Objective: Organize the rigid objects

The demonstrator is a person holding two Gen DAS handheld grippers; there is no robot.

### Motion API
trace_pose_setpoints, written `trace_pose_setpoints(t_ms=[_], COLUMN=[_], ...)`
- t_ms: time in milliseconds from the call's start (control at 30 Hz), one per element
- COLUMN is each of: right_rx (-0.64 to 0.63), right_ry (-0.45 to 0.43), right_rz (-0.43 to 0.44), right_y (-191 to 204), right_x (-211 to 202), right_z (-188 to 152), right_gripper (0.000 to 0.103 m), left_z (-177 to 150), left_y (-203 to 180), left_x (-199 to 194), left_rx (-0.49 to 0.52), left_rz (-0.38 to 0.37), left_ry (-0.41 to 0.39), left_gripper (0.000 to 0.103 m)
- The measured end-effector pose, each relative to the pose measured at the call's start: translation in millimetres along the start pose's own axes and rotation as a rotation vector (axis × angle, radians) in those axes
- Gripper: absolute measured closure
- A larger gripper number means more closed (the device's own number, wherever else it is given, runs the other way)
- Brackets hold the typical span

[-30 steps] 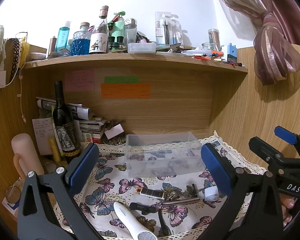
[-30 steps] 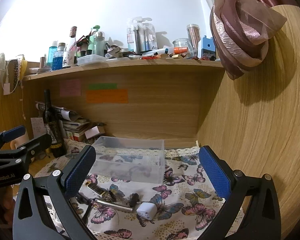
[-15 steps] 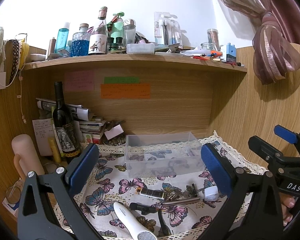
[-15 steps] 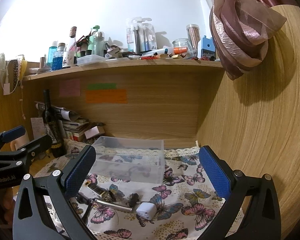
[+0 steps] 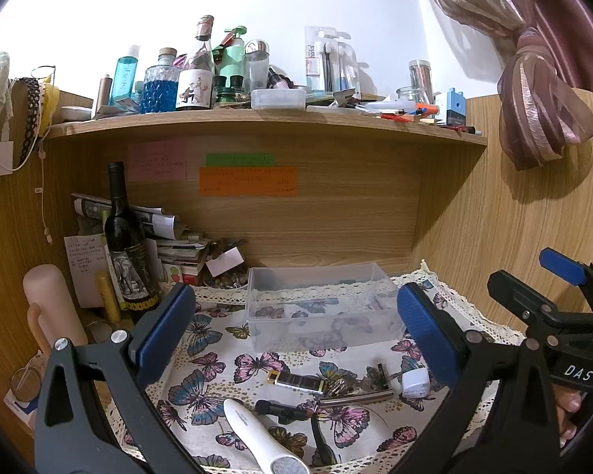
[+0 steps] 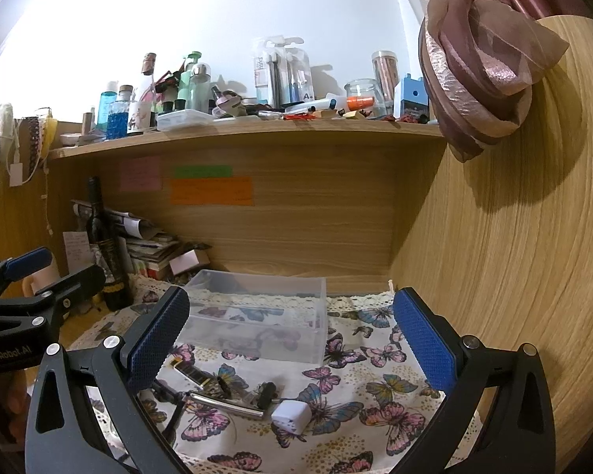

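— Clear plastic, that box: it sits on the butterfly cloth toward the back of the tabletop, and through its walls only the cloth's pattern shows.

— And the loose things?

— In front of the box, in a small heap: a white charger plug, a black-and-gold lighter, a silver metal bar and a white handheld device nearest the left camera. Dark small pieces lie among them; I cannot tell what they are.

— Grippers?

— The left gripper hangs over the near cloth with its blue pads far apart and nothing between them. The right gripper is just as wide and bare, beside it.

— Around that?

— A wine bottle stands at the left by stacked papers; the shelf above is crowded with bottles and jars.
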State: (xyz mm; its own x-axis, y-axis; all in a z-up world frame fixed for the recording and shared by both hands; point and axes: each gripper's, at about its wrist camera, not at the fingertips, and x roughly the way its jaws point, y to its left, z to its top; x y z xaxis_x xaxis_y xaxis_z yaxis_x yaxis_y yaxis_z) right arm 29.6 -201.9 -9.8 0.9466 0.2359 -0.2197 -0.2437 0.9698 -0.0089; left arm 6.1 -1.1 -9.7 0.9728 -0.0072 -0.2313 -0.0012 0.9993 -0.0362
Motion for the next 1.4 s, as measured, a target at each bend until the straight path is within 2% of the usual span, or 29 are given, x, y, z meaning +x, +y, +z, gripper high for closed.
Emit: trace_pose_setpoints(t_ms=[833,967,1133,1267,1400], right_rx=[-0.003,0.004,0.067,0.046,0.037], right_ry=[-0.002,0.002,0.007,0.05,0.085], right_rz=[0.004,0.019,0.105,0.071,0.08], right_y=[2,3,-6,-5,-6], right_x=[-2,2,12,25,37], right_z=[1,-2,-11,-16,-26], right_gripper=[0.0,0.0,0.0,0.0,0.0], left_z=[-2,-12,-37,-63,-87], left_y=[-6,-7,0,4,2], left_x=[0,12,34,48,58], left_rx=[0.0,0.012,-0.017,-0.033,-0.026], left_rz=[0.004,0.031,0.042,0.034,0.054], left_ry=[0.021,0.076,0.2,0.288,0.35], left_gripper=[0.0,0.0,0.0,0.0,0.0])
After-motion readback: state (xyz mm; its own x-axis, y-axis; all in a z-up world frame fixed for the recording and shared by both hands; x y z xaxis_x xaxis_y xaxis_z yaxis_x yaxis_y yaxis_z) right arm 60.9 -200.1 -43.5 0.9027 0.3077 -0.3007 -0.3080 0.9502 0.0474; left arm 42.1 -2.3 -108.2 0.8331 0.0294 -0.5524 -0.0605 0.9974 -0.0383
